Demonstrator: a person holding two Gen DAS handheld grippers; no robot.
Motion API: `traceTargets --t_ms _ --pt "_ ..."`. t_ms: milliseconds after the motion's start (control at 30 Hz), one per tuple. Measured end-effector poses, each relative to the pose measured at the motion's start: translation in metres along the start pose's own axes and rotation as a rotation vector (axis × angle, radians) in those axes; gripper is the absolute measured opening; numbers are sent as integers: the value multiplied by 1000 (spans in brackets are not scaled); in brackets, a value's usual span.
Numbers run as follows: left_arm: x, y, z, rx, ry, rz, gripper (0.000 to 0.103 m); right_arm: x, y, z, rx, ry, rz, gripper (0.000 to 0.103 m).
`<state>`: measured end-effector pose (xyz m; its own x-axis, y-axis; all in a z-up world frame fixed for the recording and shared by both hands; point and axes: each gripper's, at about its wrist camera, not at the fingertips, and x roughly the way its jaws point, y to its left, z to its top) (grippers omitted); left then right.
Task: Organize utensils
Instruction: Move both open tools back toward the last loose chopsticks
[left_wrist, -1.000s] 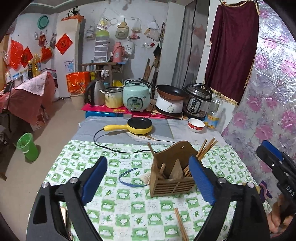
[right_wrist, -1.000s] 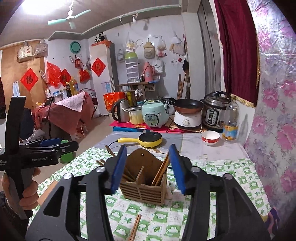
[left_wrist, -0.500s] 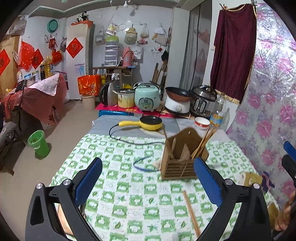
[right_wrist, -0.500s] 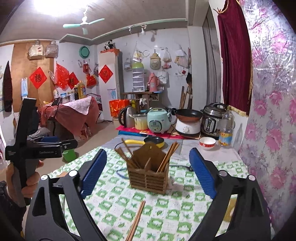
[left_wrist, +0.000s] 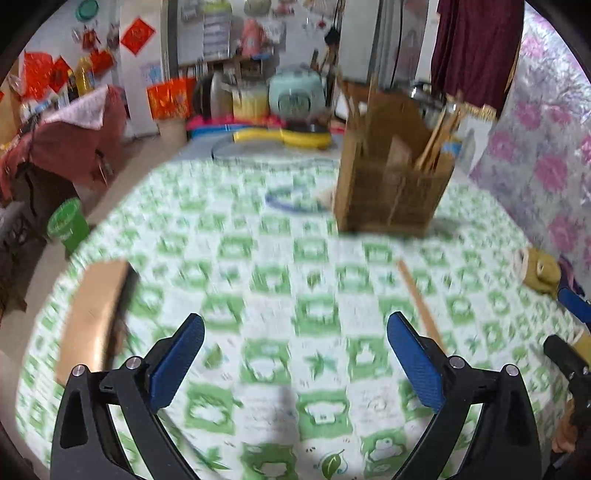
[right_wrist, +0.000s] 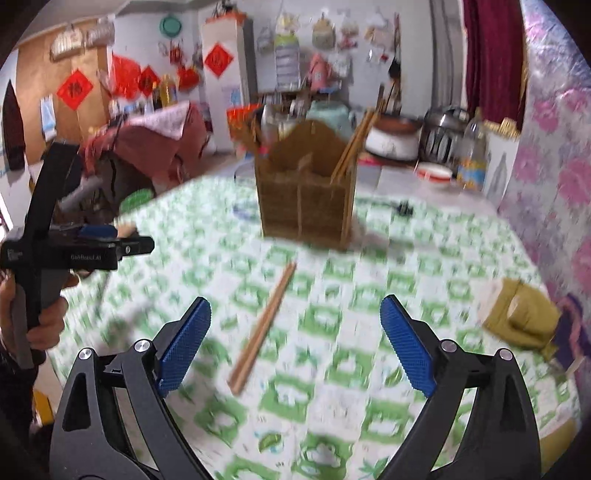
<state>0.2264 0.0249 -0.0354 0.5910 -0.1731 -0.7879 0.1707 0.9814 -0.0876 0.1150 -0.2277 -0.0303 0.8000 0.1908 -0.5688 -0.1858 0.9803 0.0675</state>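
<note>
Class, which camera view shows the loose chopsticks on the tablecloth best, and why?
The right wrist view: the chopsticks lie whole and unobstructed between the open fingers. In the left wrist view the chopsticks are blurred, their near end running behind the left gripper's finger.

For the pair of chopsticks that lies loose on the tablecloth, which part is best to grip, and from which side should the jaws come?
Probably near the middle of the chopsticks, coming from above with the right gripper, whose open jaws already stand either side of them. The pair lies flat and close together on the tablecloth, pointing toward the wooden holder, so the jaws should close across its narrow width.
</note>
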Motion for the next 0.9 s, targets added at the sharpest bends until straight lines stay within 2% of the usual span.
traceTargets --t_ms 200,333,400,633,900 --pt "40 3 -27 -28 103 -31 97 34 4 -38 -48 146 14 90" --pt "50 3 -35 -16 130 -3 97 49 11 -53 -90 223 32 90" --pt "45 2 -36 -12 105 -17 97 50 15 -55 -109 233 42 90" --pt "44 -7 -35 15 80 36 97 56 22 -54 -132 274 37 90" --pt "43 -35 -40 165 58 122 97 63 18 -55 -104 302 41 90"
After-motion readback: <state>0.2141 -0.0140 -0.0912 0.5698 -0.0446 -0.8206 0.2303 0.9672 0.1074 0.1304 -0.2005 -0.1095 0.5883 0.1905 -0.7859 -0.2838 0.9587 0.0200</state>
